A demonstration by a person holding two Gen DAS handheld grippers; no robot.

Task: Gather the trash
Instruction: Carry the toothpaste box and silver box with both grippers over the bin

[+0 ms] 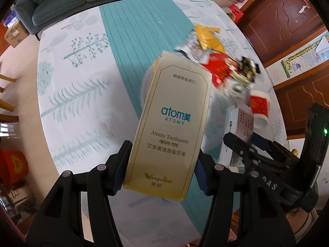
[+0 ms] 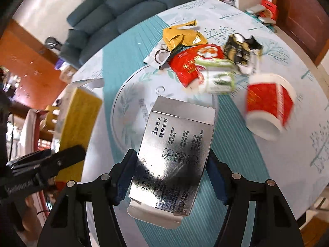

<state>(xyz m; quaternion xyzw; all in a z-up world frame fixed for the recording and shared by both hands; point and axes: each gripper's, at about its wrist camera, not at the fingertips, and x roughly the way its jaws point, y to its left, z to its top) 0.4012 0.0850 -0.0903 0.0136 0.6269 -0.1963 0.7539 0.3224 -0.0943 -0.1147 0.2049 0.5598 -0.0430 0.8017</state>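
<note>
Firmly gripped: glossy cardboard toothpaste box [image 1: 172,123].

Your toothpaste box [image 1: 170,127] between the left fingers hides the table [image 1: 82,107] behind it and part of the plate [image 1: 145,82]. Beyond the fingertips, to the right, the red wrapper [image 1: 220,70] and the dark wrapper [image 1: 247,66] are blurred, so you cannot read their print. The silver box [image 2: 174,154] between your right fingers covers the near part of the plate [image 2: 123,107]. Left of the fingers, the yellow box [image 2: 78,127] is smeared, and the red cup [image 2: 267,107] to the right is blurred too.
</note>
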